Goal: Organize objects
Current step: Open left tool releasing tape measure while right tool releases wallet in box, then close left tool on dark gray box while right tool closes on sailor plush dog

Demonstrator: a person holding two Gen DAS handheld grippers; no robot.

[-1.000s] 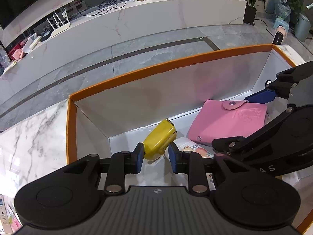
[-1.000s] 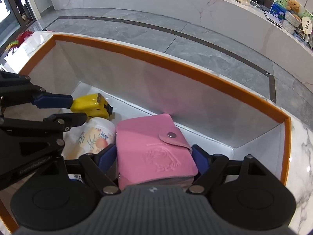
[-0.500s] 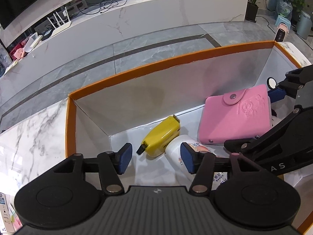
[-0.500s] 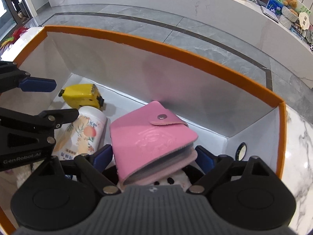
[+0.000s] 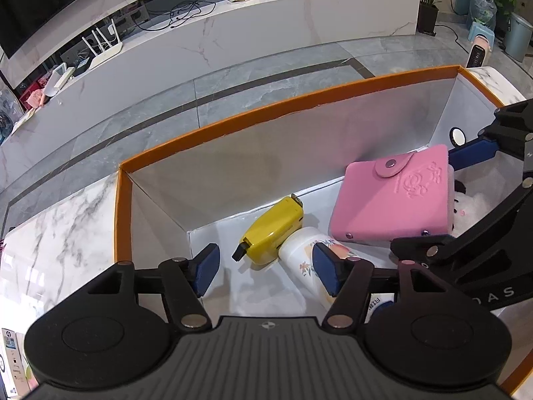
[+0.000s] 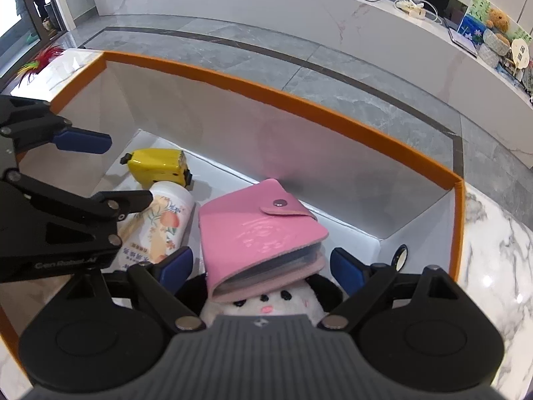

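An orange-rimmed white box (image 5: 266,116) holds a yellow tape measure (image 5: 271,233), a white flowered bottle (image 5: 303,250) lying on its side and a pink snap wallet (image 5: 393,196). My left gripper (image 5: 266,271) hangs over the box floor with its jaws opening. The tape measure lies just beyond its pads, untouched. My right gripper (image 6: 261,265) stands open around the pink wallet (image 6: 260,230), with a gap at each pad. The wallet rests tilted on a white plush toy (image 6: 266,303). From this side the tape measure (image 6: 155,166) and bottle (image 6: 163,226) lie beside the left gripper (image 6: 130,170).
A small round disc (image 6: 399,256) leans on the box's right end wall. The box (image 6: 266,90) sits on a marble tabletop (image 5: 60,240), where a feather toy (image 6: 36,63) lies past the left corner. Beyond are grey floor and a long marble counter (image 5: 266,30).
The left jaws have spread wide and let go of the yellow tape measure, which now lies on the box floor. The right jaws widened and the pink wallet settled onto the plush toy.
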